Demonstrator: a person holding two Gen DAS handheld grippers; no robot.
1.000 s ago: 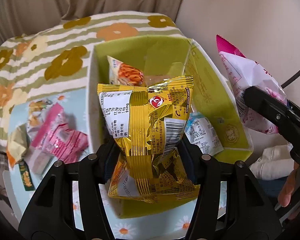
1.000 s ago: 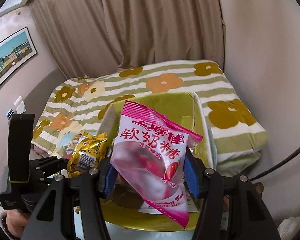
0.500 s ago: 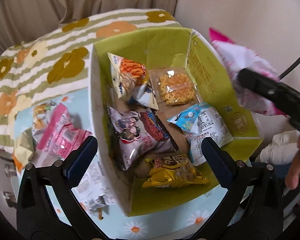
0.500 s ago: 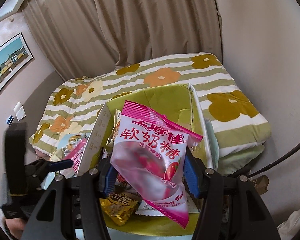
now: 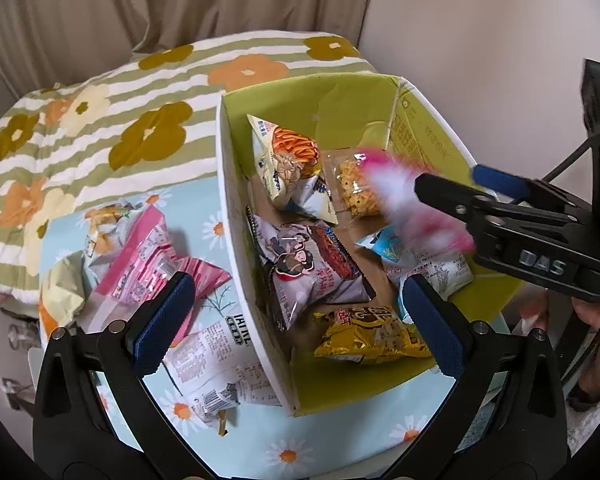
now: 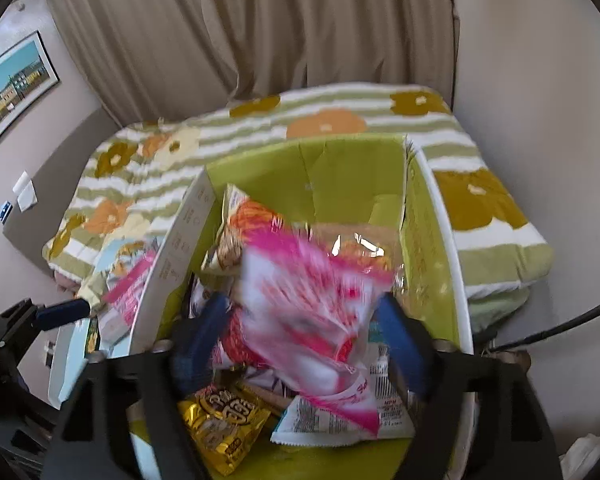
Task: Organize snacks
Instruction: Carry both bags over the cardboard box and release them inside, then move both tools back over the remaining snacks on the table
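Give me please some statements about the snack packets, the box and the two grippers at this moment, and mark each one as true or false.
1. The gold packet lies inside the green box. True.
2. The left gripper holds a packet. False: its fingers are spread wide with nothing between them.
3. The pink and white packet is over the box, between the right gripper's fingers. True, though it is blurred.
4. No packets lie outside the box. False: a pink packet and others lie on the daisy cloth beside it.
5. The box is closed. False: it is open on top.
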